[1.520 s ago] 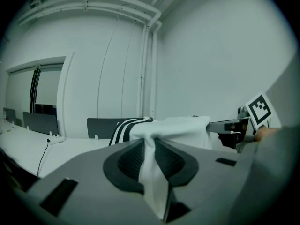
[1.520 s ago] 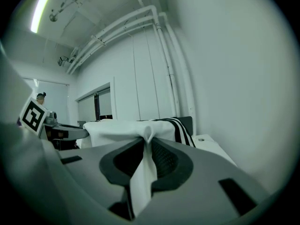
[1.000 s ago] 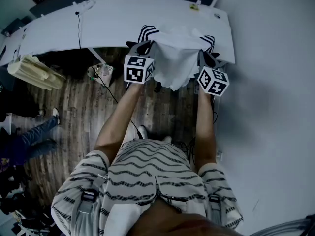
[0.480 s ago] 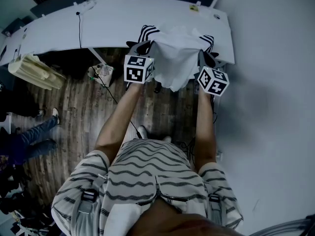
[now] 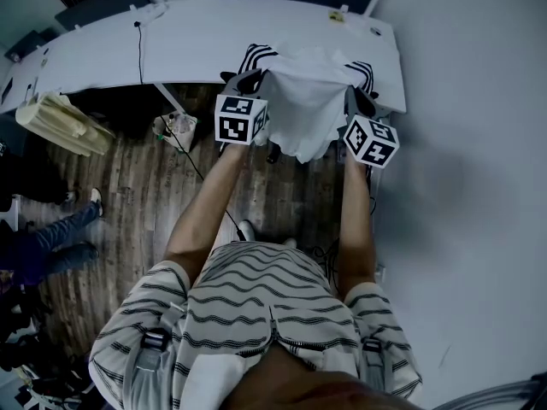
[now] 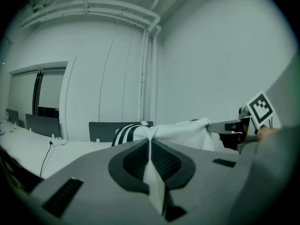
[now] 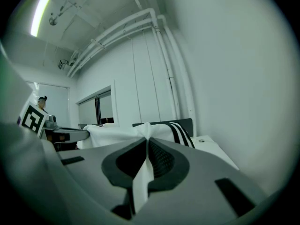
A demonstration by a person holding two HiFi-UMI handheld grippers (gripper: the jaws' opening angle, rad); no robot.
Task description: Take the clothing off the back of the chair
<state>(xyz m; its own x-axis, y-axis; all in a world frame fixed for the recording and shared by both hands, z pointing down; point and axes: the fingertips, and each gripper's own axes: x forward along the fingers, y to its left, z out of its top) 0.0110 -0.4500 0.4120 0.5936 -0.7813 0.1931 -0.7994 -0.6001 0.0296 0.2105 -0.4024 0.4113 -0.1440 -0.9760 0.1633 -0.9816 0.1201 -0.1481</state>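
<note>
The white clothing [image 5: 303, 101] hangs stretched between my two grippers, just in front of the white desk [image 5: 188, 37]. I judge it is gripped but not yet carried away; the chair is hidden under it, so I cannot tell if it is free. My left gripper [image 6: 150, 142] and my right gripper [image 7: 147, 142] are pressed together, each pinching a fold of the cloth.
</note>
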